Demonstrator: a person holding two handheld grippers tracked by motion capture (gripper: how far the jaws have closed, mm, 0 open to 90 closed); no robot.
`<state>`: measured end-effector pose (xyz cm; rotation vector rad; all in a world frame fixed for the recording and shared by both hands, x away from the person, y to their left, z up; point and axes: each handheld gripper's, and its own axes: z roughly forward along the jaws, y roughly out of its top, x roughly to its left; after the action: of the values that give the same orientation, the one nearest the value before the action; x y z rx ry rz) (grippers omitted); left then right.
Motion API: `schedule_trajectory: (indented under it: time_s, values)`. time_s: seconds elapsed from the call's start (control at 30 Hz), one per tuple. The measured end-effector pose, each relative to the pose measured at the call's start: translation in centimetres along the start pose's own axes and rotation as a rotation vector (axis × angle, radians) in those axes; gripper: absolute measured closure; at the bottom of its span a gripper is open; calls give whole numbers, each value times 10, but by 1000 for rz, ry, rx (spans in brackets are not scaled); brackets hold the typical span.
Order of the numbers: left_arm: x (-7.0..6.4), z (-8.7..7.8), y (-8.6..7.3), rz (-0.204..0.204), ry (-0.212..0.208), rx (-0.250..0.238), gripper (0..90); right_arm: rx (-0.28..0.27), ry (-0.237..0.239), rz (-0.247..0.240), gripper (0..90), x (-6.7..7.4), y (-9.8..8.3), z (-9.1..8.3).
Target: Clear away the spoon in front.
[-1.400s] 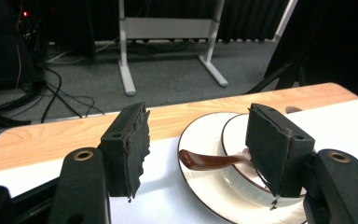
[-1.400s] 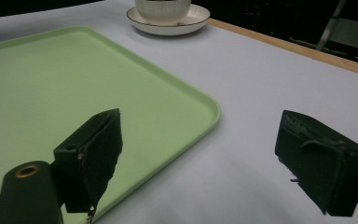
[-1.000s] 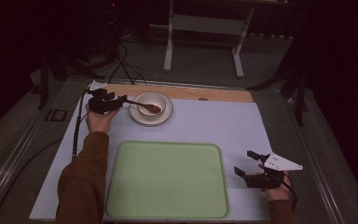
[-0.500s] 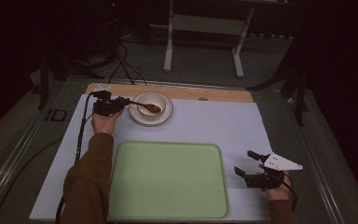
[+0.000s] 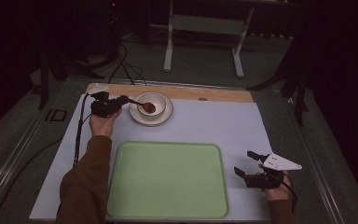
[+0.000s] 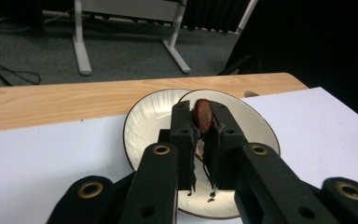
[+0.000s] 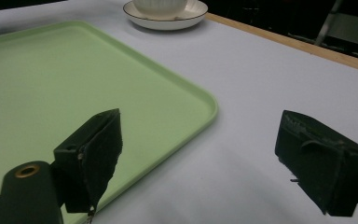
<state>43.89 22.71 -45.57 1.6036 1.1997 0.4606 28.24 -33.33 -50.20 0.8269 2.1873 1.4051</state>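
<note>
- My left gripper (image 5: 123,101) sits at the far left of the table, its black jaws pressed together on the handle of a small brown spoon (image 5: 145,106). In the left gripper view the spoon (image 6: 204,115) stands edge-on between the ribbed pads.
- The spoon's glossy, oval bowl hangs over the white ceramic cup (image 5: 152,102), which stands on a round cream saucer with a thin dark rim (image 5: 166,117). I cannot tell whether the spoon touches the cup or is clear of it.
- I judge the work to be early: the spoon is gripped, yet it is at the cup and nothing has been set anywhere else.
- The pale green plastic tray with rounded corners and a raised lip (image 5: 168,212) lies near me, smooth and matt. It carries nothing, so if it is the goal, all the moving is left to do.
- The table (image 5: 223,121) has a flat white sheet over it, with a light wooden strip along its far edge.
- My right gripper (image 5: 247,164) rests at the near right corner, just beside the tray, jaws wide apart and holding nothing. In the right gripper view its pads (image 7: 98,154) look rough and grooved.
</note>
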Motion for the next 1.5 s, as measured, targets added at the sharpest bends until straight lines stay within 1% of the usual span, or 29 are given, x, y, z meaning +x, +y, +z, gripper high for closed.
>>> schedule_trajectory:
  time_s: [0.07, 0.2, 0.3, 0.37, 0.5, 0.53, 0.67, 0.73, 0.77, 0.93, 1.1, 1.27, 1.5]
  values:
    - [-3, -2, 1, 33, 15, 7, 827, 2, -1, 0, 146, 0, 0, 0]
    - [-8, -6, 3, 72, 29, 4, 832, 5, -2, -1, 146, 0, 0, 0]
    - [-11, -9, 5, 89, 40, -2, 833, 7, -2, -1, 146, 0, 0, 0]
    - [-13, -12, 7, 98, 35, -7, 834, 10, -2, 0, 146, 0, 0, 1]
    - [-17, -16, 10, 123, 55, -6, 834, 12, -1, -2, 146, 0, 0, 1]
    - [-17, -18, 12, 128, 53, -9, 835, 13, -1, -2, 146, 0, 0, 1]
    - [-19, -25, 16, 133, 50, -16, 835, 13, -1, 0, 146, 0, 0, 1]
    - [-19, -26, 17, 140, 54, -13, 835, 14, -1, 0, 146, 0, 0, 1]
    - [-20, -28, 18, 150, 54, -8, 835, 15, -1, 0, 146, 0, 0, 1]
    - [-22, -37, 23, 162, 49, -17, 835, 14, -1, 0, 146, 0, 0, 1]
    - [-25, -49, 29, 172, 35, -21, 835, 15, 2, 0, 146, 0, 0, 2]
    - [-26, -59, 31, 178, 35, -9, 835, 12, 0, 1, 146, 0, 0, 1]
    - [-30, -71, 33, 194, 18, 8, 836, 13, 0, 1, 146, 0, 0, 1]
